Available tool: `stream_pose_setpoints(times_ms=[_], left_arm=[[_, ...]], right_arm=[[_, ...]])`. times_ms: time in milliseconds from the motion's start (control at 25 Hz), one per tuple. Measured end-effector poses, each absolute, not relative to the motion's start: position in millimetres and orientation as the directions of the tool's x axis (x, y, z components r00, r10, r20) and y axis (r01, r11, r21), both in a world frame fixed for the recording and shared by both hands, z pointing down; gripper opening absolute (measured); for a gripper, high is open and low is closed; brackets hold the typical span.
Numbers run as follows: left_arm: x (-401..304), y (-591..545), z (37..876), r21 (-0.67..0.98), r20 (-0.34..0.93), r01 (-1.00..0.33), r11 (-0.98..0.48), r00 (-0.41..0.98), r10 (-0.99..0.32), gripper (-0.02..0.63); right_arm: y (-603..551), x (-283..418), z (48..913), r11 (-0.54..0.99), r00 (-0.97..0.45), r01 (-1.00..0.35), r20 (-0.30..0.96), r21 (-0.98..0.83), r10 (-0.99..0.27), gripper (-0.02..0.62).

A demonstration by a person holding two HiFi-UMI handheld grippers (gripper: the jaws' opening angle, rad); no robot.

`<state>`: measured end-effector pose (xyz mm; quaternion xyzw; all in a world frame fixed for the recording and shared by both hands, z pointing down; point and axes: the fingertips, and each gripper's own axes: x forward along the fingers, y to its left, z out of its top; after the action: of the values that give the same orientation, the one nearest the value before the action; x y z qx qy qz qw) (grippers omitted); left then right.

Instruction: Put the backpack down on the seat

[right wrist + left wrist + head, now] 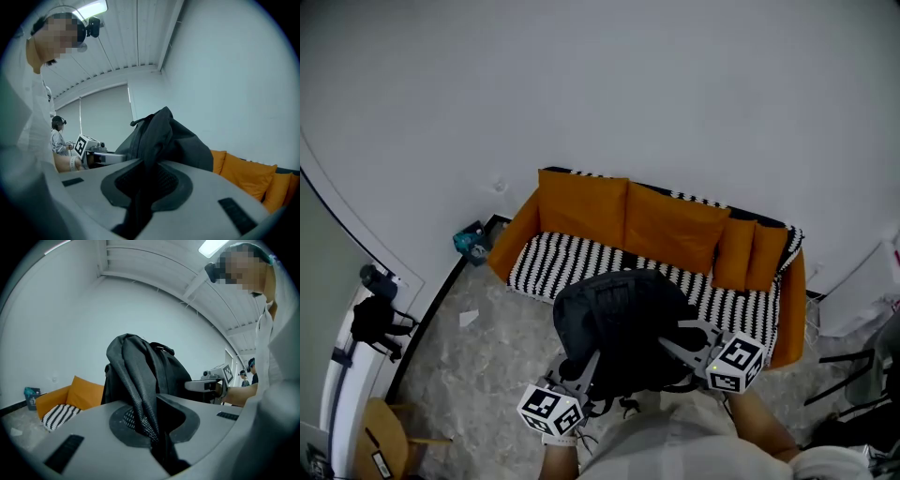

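Ahead of me the sofa (514, 242) stands with its back against the wall (628, 84). Two cushions (581, 206) line its backrest, with two smaller ones (750, 253) at the right end. The backpack (623, 323) hangs before the sofa, overlapping the front edge of the seat (546, 262) from where I look. My left hand-held gripper (586, 367) is at its left and my right hand-held gripper (675, 342) at its right. A small box (472, 242) sits on the floor (478, 366) left of the sofa.

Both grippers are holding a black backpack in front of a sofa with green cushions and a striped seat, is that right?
Not quite. The cushions are orange, not green; the head view shows it. The rest stands: the left gripper and right gripper both hold the black backpack in front of the sofa with its striped seat.
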<state>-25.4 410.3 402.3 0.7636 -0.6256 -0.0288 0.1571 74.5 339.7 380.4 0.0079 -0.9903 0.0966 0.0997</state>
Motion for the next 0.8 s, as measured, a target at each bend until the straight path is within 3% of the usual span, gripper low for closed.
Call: stream_pose_setpoints(times_ms=[440, 800], left_arm=[[-46.1, 326.3, 423.6, 0.315, 0.207, -0.939, -0.141, 0.213, -0.955, 0.049], [-35.0, 202.3, 428.7, 0.321, 0.241, -0.922, -0.216, 0.300, -0.923, 0.049]], right_arm=[[251.2, 50.6, 407.8, 0.967, -0.973, -0.034, 0.230, -0.254, 0.026, 0.052], [133.1, 63.7, 419.5, 0.948, -0.976, -0.095, 0.216, -0.303, -0.029, 0.052]])
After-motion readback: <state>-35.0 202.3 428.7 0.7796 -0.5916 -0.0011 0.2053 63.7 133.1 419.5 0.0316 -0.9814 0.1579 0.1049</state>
